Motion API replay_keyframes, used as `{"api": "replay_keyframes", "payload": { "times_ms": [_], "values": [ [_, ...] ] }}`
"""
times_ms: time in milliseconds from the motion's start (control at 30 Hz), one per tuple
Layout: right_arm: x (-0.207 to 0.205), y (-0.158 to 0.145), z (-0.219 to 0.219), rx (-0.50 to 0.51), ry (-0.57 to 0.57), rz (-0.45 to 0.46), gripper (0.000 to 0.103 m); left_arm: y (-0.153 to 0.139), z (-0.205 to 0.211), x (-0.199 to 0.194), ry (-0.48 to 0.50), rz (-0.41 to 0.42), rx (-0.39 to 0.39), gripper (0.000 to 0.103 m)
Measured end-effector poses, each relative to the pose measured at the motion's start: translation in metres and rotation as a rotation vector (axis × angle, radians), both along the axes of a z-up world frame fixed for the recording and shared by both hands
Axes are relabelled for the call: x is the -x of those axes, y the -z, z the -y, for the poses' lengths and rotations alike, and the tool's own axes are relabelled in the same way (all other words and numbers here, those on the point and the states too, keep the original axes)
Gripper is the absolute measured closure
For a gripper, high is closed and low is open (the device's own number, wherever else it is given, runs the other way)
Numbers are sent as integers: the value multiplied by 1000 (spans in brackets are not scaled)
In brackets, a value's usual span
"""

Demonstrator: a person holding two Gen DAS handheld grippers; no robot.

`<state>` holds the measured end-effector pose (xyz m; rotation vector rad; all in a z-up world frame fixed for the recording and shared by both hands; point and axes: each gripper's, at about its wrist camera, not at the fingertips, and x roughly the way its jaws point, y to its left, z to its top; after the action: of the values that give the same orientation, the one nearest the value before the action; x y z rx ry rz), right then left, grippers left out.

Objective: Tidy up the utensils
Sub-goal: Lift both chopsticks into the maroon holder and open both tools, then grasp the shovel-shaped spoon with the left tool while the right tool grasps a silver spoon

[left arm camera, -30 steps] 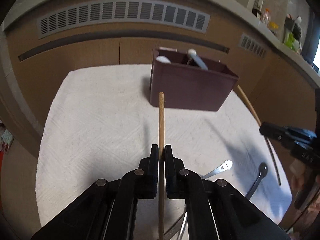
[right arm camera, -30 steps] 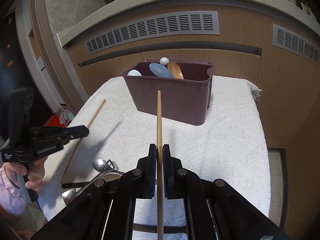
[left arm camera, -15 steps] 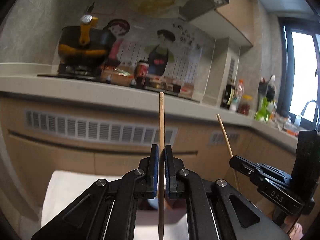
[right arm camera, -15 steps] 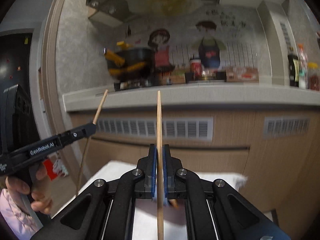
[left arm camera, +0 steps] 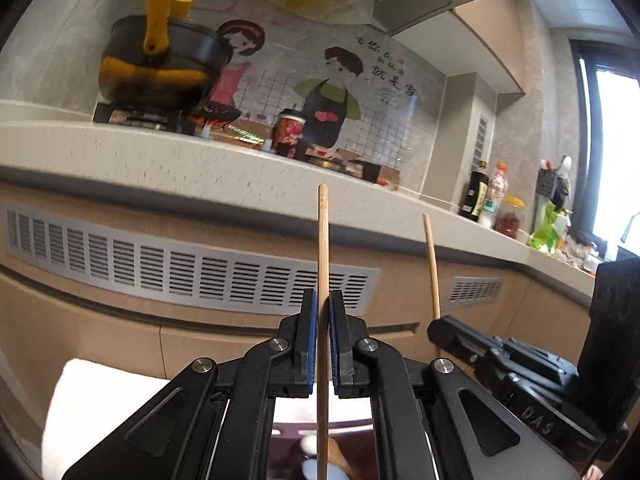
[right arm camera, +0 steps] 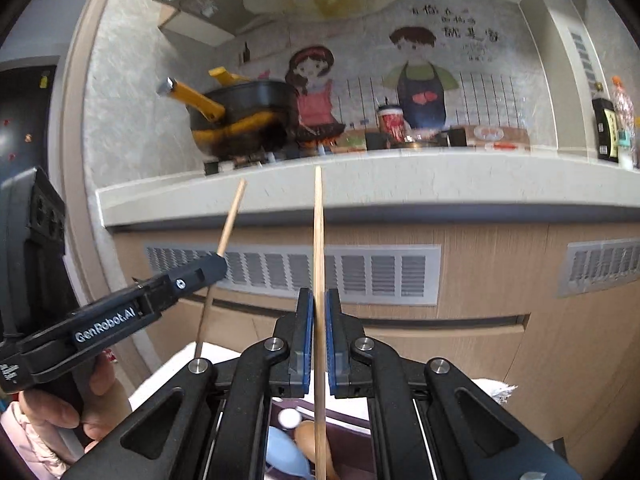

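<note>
My left gripper (left arm camera: 323, 300) is shut on a wooden chopstick (left arm camera: 322, 240) that stands upright, its lower end over the maroon utensil bin (left arm camera: 288, 440). My right gripper (right arm camera: 318, 300) is shut on a second wooden chopstick (right arm camera: 318, 232), also upright above the bin (right arm camera: 352, 424), which holds a blue spoon (right arm camera: 284, 456), a wooden spoon (right arm camera: 308, 436) and a white-tipped utensil (right arm camera: 288, 418). In the left wrist view the right gripper (left arm camera: 440, 330) shows at the right with its chopstick (left arm camera: 431, 264). In the right wrist view the left gripper (right arm camera: 218, 266) shows at the left with its chopstick (right arm camera: 230, 220).
The white towel (left arm camera: 100, 400) covers the table under the bin. Behind runs a wooden cabinet front with a metal vent (left arm camera: 180, 272) under a stone counter (right arm camera: 440, 184). A black pot with yellow handles (left arm camera: 160, 64) stands on the stove.
Both grippers have tilted up from looking down at the table to looking level at the counter. They have moved forward over the bin, each still holding its chopstick.
</note>
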<state>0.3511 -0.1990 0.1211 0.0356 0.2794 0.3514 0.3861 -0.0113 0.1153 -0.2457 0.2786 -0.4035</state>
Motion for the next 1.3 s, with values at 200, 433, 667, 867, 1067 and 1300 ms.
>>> {"api": "replay_keyframes", "payload": {
  "times_ms": [200,433,667,867,1067,1300],
  "values": [
    [-22,36,-1,35,17,-75,98,35,4,-11,-2,-19,4,97],
    [-17,72,1,138,10,-202,52,81,11,-8,-2,-104,-80,88],
    [23,94,0,227,63,-219,34,92,-11,4,-36,-255,-46,67],
    [72,97,-1,314,80,-183,13,91,-10,46,-30,-299,-143,60],
    [126,102,-4,430,113,-113,1,92,-14,111,-10,-329,-243,44],
    [157,128,-1,427,139,-253,1,123,-26,165,9,-443,-343,43]
  ]
}}
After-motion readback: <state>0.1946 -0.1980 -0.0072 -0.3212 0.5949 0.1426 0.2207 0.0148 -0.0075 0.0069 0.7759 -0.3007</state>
